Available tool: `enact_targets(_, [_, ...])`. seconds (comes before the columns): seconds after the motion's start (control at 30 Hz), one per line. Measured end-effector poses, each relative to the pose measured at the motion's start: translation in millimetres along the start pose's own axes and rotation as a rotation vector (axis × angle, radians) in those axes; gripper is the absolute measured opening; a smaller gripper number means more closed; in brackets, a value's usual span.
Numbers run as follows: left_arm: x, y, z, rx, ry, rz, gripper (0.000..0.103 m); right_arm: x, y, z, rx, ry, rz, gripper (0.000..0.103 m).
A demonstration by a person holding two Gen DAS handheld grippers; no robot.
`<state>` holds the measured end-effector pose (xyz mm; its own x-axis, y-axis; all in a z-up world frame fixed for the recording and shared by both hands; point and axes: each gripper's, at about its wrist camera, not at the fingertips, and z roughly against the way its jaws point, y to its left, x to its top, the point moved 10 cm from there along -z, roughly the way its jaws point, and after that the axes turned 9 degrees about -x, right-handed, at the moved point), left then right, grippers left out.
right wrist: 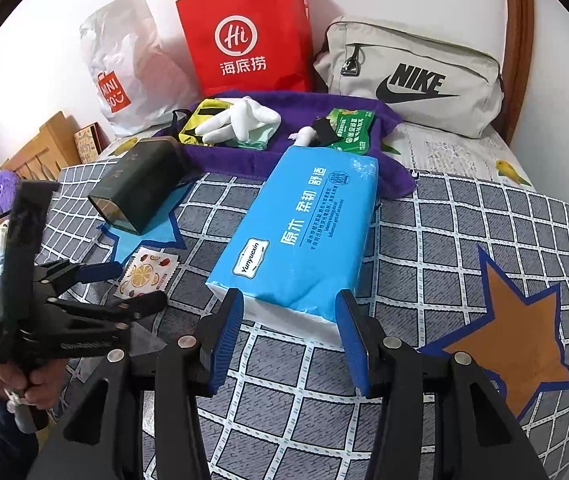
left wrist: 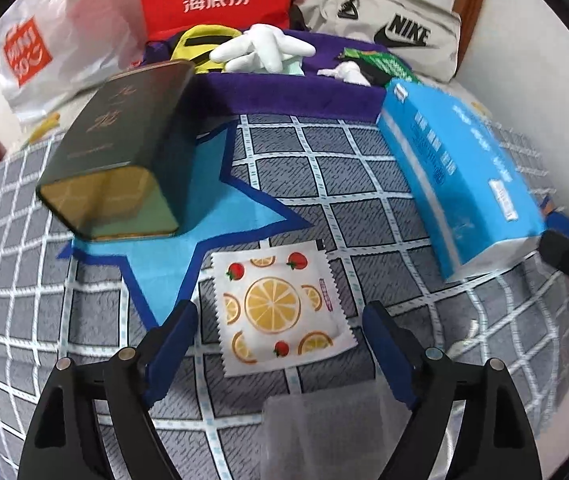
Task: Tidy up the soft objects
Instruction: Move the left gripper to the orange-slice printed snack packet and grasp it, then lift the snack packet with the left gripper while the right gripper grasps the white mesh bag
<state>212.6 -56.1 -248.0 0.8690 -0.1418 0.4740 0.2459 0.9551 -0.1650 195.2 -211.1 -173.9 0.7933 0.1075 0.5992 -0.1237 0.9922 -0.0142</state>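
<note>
Several soft items, a white glove [right wrist: 240, 120] among them, already lie on your purple cloth [right wrist: 244, 160]. Your right gripper [right wrist: 290, 312] clamps the blue tissue pack [right wrist: 300, 232]; your left gripper [left wrist: 280, 344] hangs spread over the fruit-print sachet [left wrist: 280, 308] on the checked bedspread [left wrist: 364, 168], unpicked.

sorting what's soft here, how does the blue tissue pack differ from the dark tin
The blue tissue pack is bright blue with a soft plastic wrap; the dark tin is dark green, rigid, with a shiny gold end. The pack lies flat on the checked cloth, its near end between the right gripper pads; the tin rests on the light blue star, untouched. The pack looks longer. Both are boxy and lie on their sides.
</note>
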Motion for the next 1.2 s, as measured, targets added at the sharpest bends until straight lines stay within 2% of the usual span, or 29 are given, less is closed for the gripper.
enact_targets(0.07, [3.0,-2.1,-2.5,0.012,-0.008,-0.004,0.083,-1.8,-0.9,-0.6,-0.006,0.002,0.004,0.048])
enact_targets(0.23, [6.5,-7.6,-0.1,-0.002,-0.041,-0.040,0.051,-6.7,-2.1,-1.4,-0.018,0.010,0.007,0.048])
enact_targets(0.33, [6.5,-11.5,1.5,-0.017,-0.053,-0.055,0.038,-6.9,-2.0,-1.6,-0.027,0.011,0.012,0.048])
enact_targets(0.47, [5.0,-8.7,6.5,-0.062,-0.057,-0.042,0.026,-7.8,-0.8,1.0,-0.030,0.013,0.015,0.048])
enact_targets(0.6, [3.9,-3.8,13.0,-0.130,-0.065,-0.012,0.023,-9.8,5.5,9.5,-0.007,-0.003,0.025,0.048])
enact_targets(0.73, [6.7,1.1,22.4,-0.131,-0.087,-0.009,0.023,-15.8,19.5,17.5,0.029,-0.011,0.054,0.048])
enact_targets(0.97, [6.2,18.2,40.5,-0.091,-0.115,-0.001,0.023,-39.7,60.4,15.0,0.125,0.025,0.136,0.048])
enact_targets(1.13, [-2.4,36.1,53.8,-0.068,-0.127,0.023,0.023,-59.6,89.1,7.0,0.181,0.047,0.181,0.060])
enact_targets(1.2, [-6.2,42.1,58.8,-0.061,-0.133,0.032,0.023,-66.8,98.9,2.9,0.194,0.068,0.167,0.070])
